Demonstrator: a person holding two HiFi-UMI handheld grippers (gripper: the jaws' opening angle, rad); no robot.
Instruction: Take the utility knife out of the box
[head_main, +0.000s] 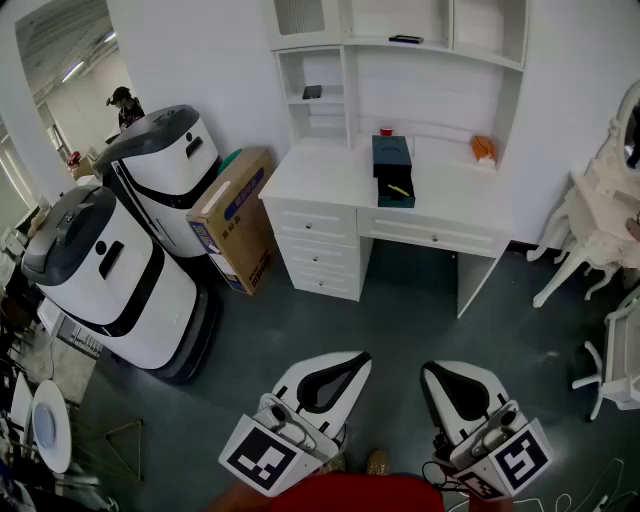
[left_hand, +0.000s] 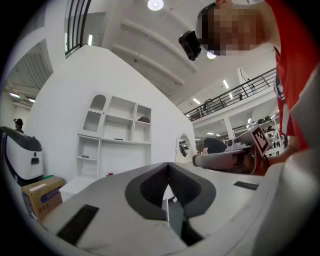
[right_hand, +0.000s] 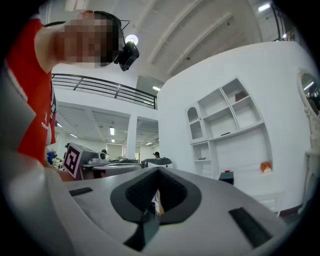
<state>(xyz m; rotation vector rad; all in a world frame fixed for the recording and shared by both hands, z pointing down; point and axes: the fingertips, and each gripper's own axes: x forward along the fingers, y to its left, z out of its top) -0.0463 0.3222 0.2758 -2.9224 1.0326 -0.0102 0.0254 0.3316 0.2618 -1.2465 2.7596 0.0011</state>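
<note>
A dark teal box stands on the white desk across the room, its front drawer pulled out. A thin yellow object, probably the utility knife, lies in that drawer. The same box shows small and far off in the right gripper view. My left gripper and right gripper hang low near my body, side by side over the floor and far from the desk. The left gripper has its jaws together with nothing in them. The right gripper is shut and empty too.
Two big white and grey machines and a cardboard carton stand left of the desk. White ornate furniture stands at the right. An orange item and a small red cup sit on the desk. Dark floor lies between me and the desk.
</note>
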